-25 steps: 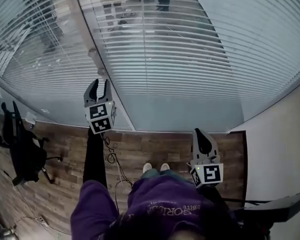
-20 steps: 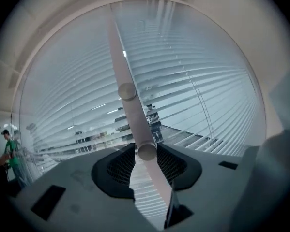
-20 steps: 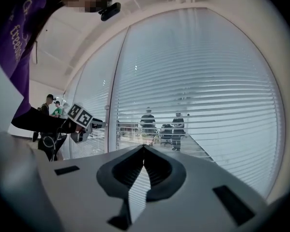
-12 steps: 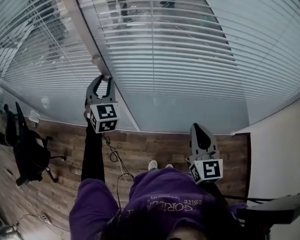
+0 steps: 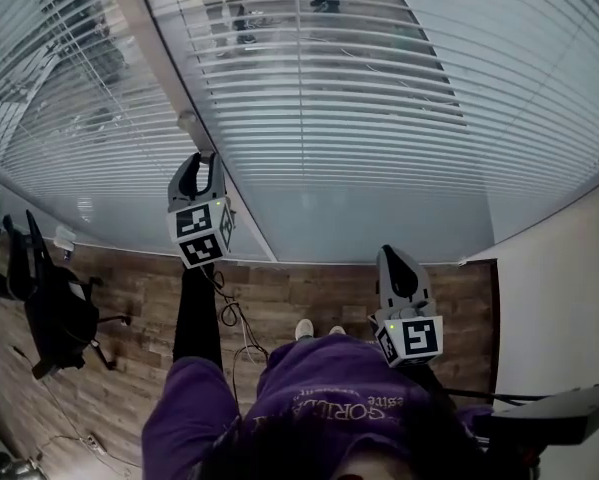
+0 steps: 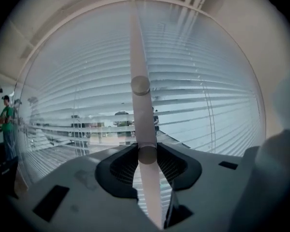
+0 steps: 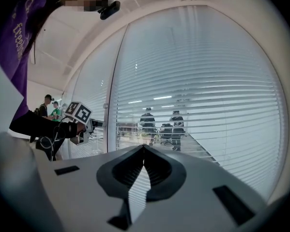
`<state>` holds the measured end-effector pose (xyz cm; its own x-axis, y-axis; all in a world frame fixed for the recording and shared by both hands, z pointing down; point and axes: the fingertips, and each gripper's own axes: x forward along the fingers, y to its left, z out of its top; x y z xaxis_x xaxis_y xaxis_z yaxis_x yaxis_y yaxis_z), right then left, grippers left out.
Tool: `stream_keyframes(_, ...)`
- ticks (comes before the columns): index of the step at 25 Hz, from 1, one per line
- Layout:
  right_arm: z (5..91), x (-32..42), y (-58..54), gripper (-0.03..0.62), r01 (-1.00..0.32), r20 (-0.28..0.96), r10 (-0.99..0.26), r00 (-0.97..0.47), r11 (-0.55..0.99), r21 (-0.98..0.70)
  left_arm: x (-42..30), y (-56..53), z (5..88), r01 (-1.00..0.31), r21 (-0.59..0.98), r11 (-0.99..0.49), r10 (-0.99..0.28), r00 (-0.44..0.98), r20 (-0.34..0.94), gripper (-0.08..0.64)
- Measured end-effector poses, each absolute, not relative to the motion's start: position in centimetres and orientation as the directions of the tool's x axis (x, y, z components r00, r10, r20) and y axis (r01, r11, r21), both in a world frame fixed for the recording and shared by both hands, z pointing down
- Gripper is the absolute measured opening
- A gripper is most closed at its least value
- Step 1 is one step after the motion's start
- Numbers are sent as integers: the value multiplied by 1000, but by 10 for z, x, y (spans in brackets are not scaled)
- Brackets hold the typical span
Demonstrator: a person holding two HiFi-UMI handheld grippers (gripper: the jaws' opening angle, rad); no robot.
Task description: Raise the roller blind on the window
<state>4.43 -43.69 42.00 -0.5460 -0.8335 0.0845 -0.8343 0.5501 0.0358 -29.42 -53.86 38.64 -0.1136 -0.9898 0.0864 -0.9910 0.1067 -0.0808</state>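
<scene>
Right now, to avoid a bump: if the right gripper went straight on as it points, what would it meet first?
Probably the slatted blind straight ahead; nothing shows between the shut right gripper and it. How far off is unclear.

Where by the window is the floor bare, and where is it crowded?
Bare floor lies between the shoes and the white wall. Left of the shoes a cable and a chair crowd it. Above, the left gripper grips the rod.
</scene>
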Motion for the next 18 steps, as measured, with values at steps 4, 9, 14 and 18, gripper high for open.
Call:
stream_keyframes(4,419,45,-436,-2,-835,82,-835,-545,549,34,-297,-540,388,-995,28,101,-991,-98,87,115)
stream_keyframes(9,420,49,-432,-2,-842,87,-841,-534,538,38,-299,-539,388,-984,161,78,-994,-64,91,115)
stream_keyframes(14,419,48,-429,-2,-840,84,-839,-537,541,38,-300,-538,388,-972,221,75,-994,-56,90,115)
stream_keyframes(18,420,49,-428,-2,-840,88,-839,-536,541,38,-300,-539,388,-959,271,80,-993,-53,105,115)
